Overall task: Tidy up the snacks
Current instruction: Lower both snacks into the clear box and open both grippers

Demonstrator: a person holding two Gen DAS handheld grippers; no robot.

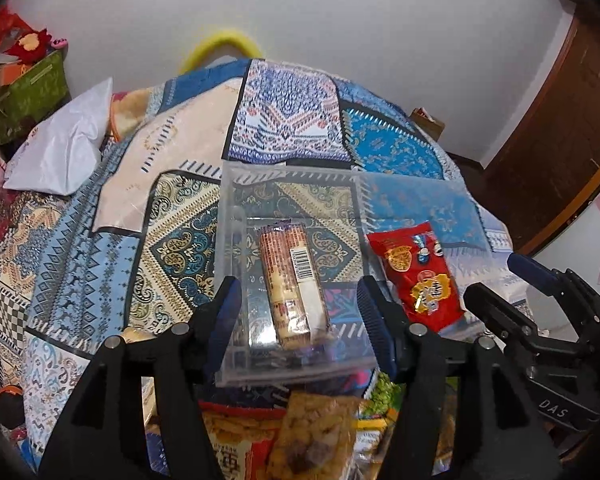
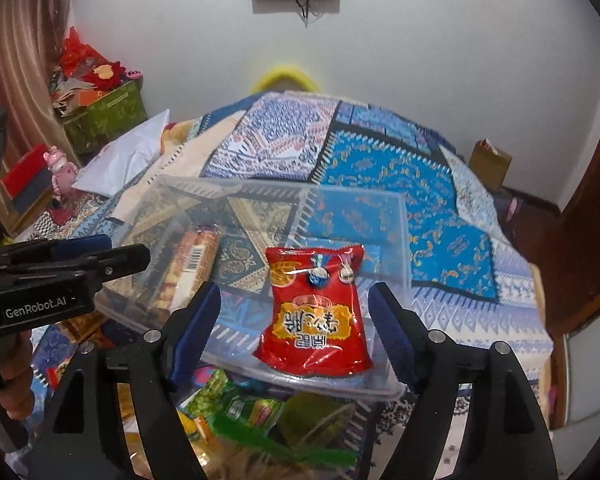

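Left wrist view: my left gripper (image 1: 296,312) stands with its jaws apart, nothing pressed between the pads. Straight ahead and below lies the clear plastic bin (image 1: 236,200) on the patterned bedspread (image 1: 100,240). Inside it, between my fingers as the camera sees it, the biscuit pack (image 1: 292,284), long axis running away from me along the gripper's line. To its right, the red snack bag (image 1: 418,272); from here I cannot tell whether it sits inside the bin or beside it. At the right edge, my right gripper (image 1: 496,280), seen side-on. Nearest me, under the fingers, a heap of unsorted snacks (image 1: 312,436).

Right wrist view: my right gripper (image 2: 296,320) is spread wide, holding nothing. The red snack bag (image 2: 314,312) lies flat directly ahead between the fingers, long axis pointing away, and here it reads as resting in the bin's (image 2: 400,216) near right part. The biscuit pack (image 2: 188,272) lies to the left, nearer my left gripper (image 2: 100,252). Loose green packets (image 2: 252,412) lie below.

Judgement: both items look deposited; the next pick is from the near heap, which lies under both hands, so either must draw back and tip down
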